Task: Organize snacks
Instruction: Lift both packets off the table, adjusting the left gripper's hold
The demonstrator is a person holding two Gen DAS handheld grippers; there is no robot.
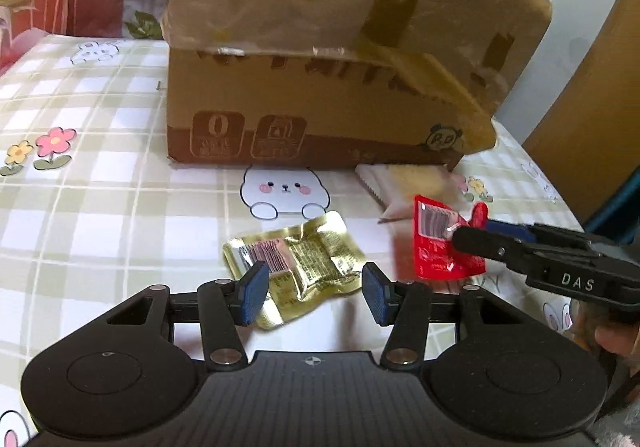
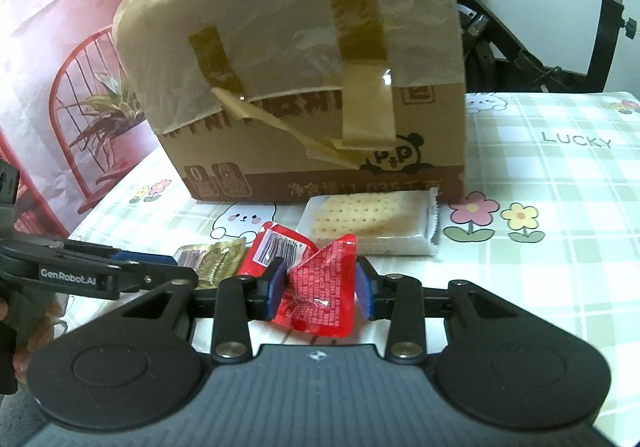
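Right wrist view: your right gripper point(image 2: 321, 287) pinches the crumpled red packet point(image 2: 316, 287) before the cardboard box point(image 2: 304, 95); its slick film could slip free. Your left gripper point(image 1: 315, 293) is wide open, straddling the gold packet point(image 1: 296, 259), holding nothing.

Checked table point(image 2: 540, 183): box point(image 2: 320, 87), snacks.
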